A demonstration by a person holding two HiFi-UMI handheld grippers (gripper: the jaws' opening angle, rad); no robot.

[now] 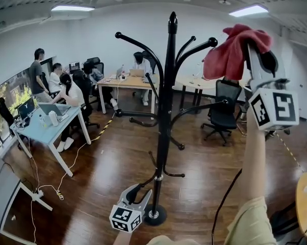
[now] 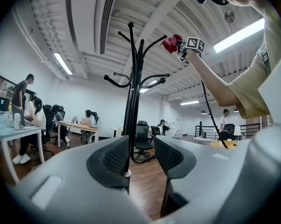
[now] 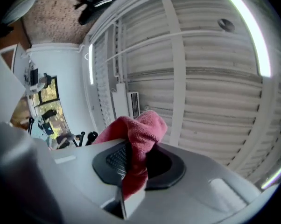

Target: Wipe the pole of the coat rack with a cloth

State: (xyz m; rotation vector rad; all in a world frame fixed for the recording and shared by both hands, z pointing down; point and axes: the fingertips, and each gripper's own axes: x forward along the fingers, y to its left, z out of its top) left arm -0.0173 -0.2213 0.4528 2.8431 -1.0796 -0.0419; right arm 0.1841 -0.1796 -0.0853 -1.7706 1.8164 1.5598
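The black coat rack stands on the wooden floor mid-room; its pole [image 1: 163, 121] rises from a round base [image 1: 155, 216] to curved hooks [image 1: 138, 44]. My left gripper [image 1: 138, 192] hangs low beside the base, open and holding nothing. In the left gripper view the pole [image 2: 132, 92] shows through the gap between the gripper's [image 2: 141, 155] jaws, standing beyond them. My right gripper [image 1: 258, 52] is raised high to the right of the rack's top, clear of the hooks, shut on a red cloth [image 1: 232, 50]. In the right gripper view the cloth [image 3: 138, 136] bunches out of that gripper [image 3: 133, 157].
Desks [image 1: 46, 124] with seated and standing people fill the left and back. A black office chair [image 1: 222, 111] stands behind the rack on the right. A round wooden table [image 1: 306, 198] is at the right edge. Cables [image 1: 56, 188] trail over the floor at left.
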